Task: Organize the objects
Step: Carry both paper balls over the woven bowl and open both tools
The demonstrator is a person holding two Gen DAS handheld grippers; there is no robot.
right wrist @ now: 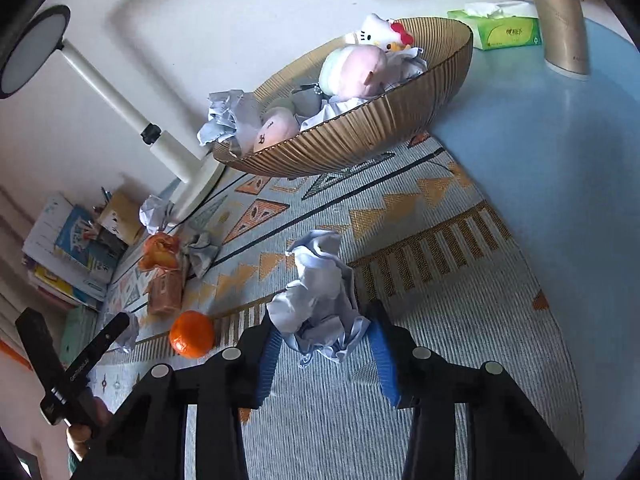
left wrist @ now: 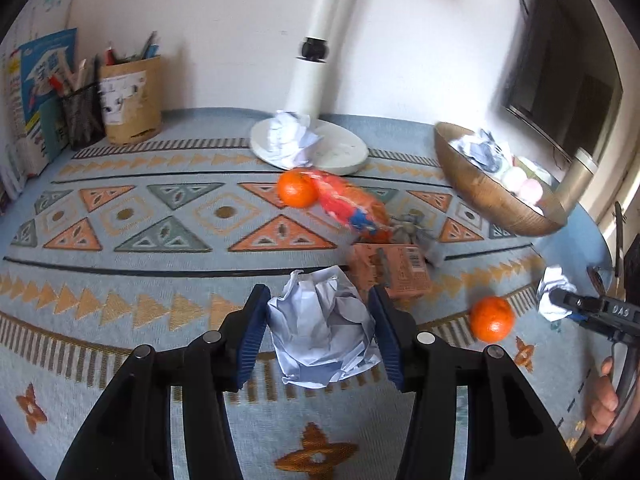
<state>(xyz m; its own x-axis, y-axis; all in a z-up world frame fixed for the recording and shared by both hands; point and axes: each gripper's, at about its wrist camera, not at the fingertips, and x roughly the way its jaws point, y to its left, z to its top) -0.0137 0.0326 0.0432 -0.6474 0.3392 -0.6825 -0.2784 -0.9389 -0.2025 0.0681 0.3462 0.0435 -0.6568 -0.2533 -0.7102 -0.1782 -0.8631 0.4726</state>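
Black tongs of the left gripper (left wrist: pixel 318 330), blue ribbed pads (left wrist: pixel 252 336) on the inner faces, pinch a crumpled paper ball (left wrist: pixel 324 332), pale lilac-white, sharp creases, irregular lump. Pads press both its sides.

Landmark: ribbed golden bowl (right wrist: pixel 360 140), wide, shallow, fluted wall. It sits on the far edge of the woven mat (left wrist: pixel 140 240), grey-blue with orange triangles and striped border. Inside the bowl: soft pastel plush pieces, a white cat plush (right wrist: pixel 380 32), crumpled paper.

Right gripper (right wrist: pixel 326 350), nearer than the bowl, holds a second paper wad (right wrist: pixel 320 300), same creased stock. One blue pad touches its left side; the other pad stands close, contact not clear, so whether the grip is closed I cannot tell.

Left of the bowl: round white lamp base (left wrist: pixel 340 152) with a paper wad resting on it. Between bowl and left gripper: smooth mandarin (left wrist: pixel 492 318), orange carton (left wrist: pixel 388 272), red netting beside another mandarin (left wrist: pixel 297 189). Green tissue box (right wrist: pixel 508 30) right of the bowl.
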